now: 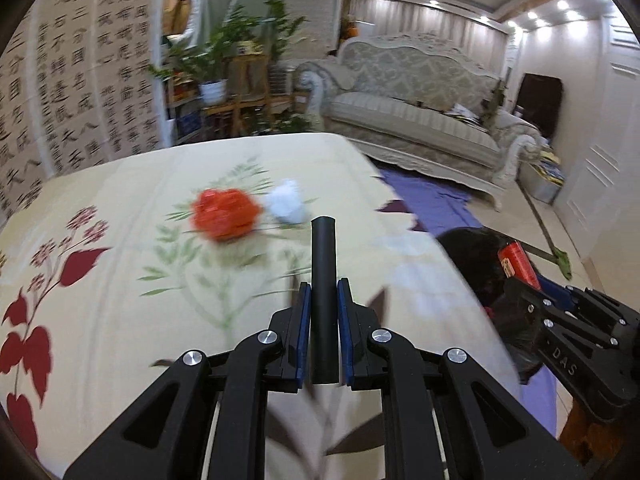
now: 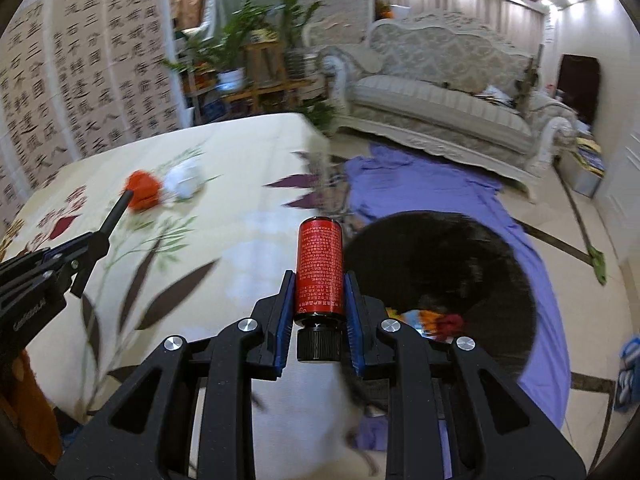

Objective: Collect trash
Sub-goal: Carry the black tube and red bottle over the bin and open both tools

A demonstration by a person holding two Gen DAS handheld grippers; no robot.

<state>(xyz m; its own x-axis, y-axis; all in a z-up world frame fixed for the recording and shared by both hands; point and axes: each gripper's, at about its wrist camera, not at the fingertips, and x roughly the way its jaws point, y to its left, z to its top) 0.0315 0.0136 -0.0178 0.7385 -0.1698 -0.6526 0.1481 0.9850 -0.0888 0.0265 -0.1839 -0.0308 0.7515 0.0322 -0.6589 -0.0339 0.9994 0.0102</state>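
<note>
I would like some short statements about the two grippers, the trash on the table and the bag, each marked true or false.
1. The left gripper holds a black tube. True.
2. The right gripper is empty. False: it is shut on a red bottle with a black cap.
3. A red wad and a white wad lie on the table. True.
4. The two wads lie far apart. False: they lie side by side.
5. The black bag sits on the sofa. False: it is beside the table, over a purple cloth.

Red crumpled wad (image 1: 225,214) touches white paper ball (image 1: 286,202) on floral tablecloth (image 1: 120,280).
</note>
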